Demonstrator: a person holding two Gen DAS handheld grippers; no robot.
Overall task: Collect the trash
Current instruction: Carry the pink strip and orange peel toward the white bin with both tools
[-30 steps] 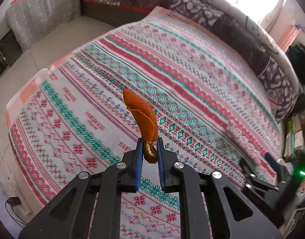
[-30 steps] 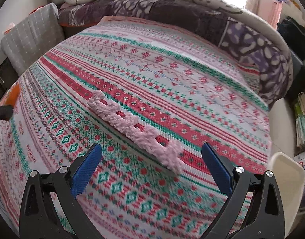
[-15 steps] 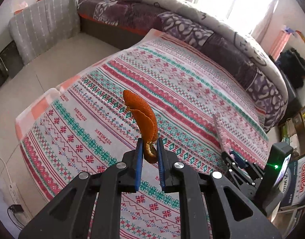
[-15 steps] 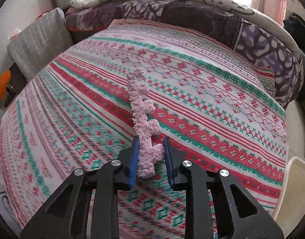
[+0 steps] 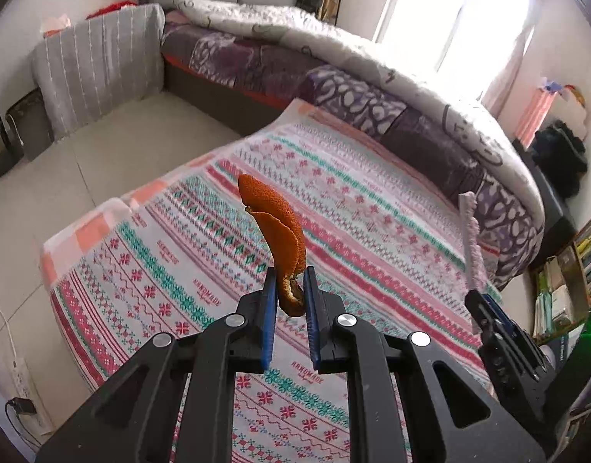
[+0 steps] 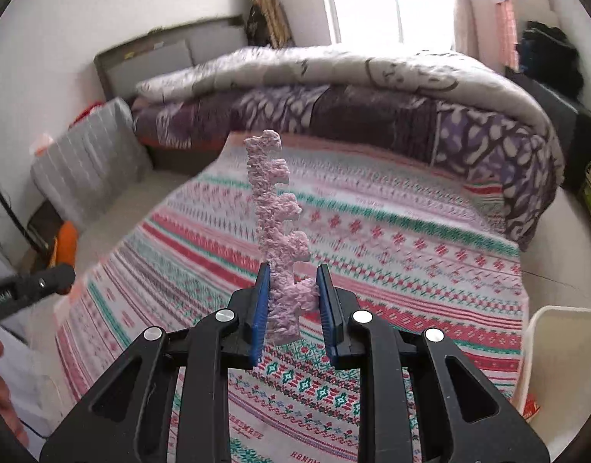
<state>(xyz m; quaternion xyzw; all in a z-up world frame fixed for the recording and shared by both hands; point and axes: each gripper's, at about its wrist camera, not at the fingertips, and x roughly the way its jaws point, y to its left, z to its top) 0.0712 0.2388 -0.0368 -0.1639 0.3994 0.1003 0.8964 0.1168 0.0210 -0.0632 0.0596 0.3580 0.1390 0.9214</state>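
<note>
Each camera sits just behind its own jaws, looking forward and down over the patterned blanket (image 5: 372, 231) from above. Both views share the blanket, the rolled quilt (image 6: 334, 73) and the window (image 5: 461, 19) beyond.

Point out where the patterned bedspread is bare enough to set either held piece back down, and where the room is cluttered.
The striped bedspread lies bare from its floor-side edge to the rolled purple quilt. Both grippers are full: left gripper grips orange peel, right gripper pink foam strip. Clutter sits by the bookshelf and white bin.
</note>
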